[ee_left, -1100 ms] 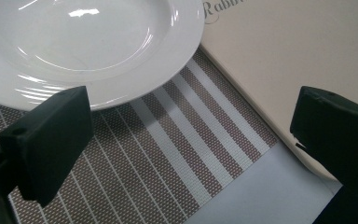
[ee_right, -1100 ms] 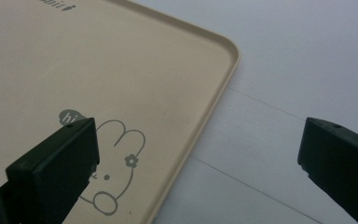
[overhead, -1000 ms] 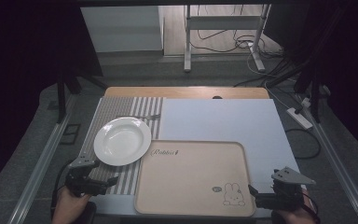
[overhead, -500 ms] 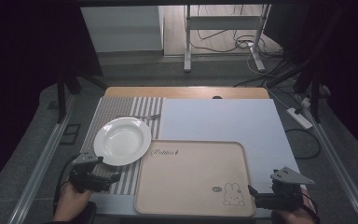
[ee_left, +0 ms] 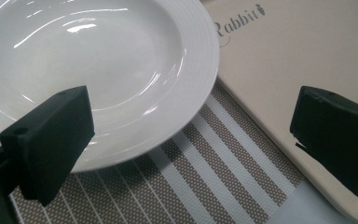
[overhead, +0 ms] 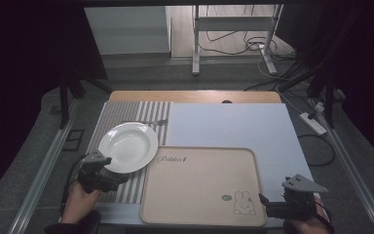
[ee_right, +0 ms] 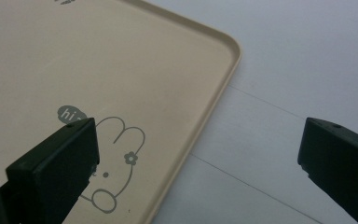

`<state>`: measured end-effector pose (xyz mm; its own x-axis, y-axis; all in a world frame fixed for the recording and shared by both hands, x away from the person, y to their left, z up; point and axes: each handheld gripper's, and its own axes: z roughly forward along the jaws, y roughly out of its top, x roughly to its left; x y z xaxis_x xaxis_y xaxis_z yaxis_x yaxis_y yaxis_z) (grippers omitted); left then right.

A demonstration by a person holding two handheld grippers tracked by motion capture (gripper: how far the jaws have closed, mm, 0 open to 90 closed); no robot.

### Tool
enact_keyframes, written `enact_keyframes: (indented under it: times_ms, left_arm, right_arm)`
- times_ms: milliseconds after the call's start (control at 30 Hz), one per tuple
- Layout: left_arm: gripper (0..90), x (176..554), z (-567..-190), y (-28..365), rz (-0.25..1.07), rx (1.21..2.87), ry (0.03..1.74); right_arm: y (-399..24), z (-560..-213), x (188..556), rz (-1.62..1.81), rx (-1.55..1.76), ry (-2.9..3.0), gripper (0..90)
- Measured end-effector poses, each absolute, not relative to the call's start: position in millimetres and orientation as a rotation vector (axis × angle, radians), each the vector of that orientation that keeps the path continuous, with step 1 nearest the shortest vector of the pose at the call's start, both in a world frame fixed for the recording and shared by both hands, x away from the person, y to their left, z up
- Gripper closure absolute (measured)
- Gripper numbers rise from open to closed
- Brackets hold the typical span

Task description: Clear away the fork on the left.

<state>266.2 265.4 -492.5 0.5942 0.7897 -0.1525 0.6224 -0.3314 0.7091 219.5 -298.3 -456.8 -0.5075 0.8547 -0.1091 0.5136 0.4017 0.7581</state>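
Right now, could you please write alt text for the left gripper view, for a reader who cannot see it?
The open left hand-held gripper hovers at the near rim of an empty white plate, one black jaw over the rim and the other over a beige tray printed "Rabbit". The plate rests on a striped placemat beside the tray.

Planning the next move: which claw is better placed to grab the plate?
Left. The left claw is open at the plate rim; the right claw sits by the tray corner.
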Motion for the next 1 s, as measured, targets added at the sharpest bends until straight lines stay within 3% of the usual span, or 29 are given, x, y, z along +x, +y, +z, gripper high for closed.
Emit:
enact_keyframes:
  times_ms: [1000]
  left_arm:
    - [0.0, 345, -495, 248, 0.25, 2.114, 1.145]
  right_arm:
    - [-297, -458, 221, 0.908, 1.165, 2.19, 0.0]
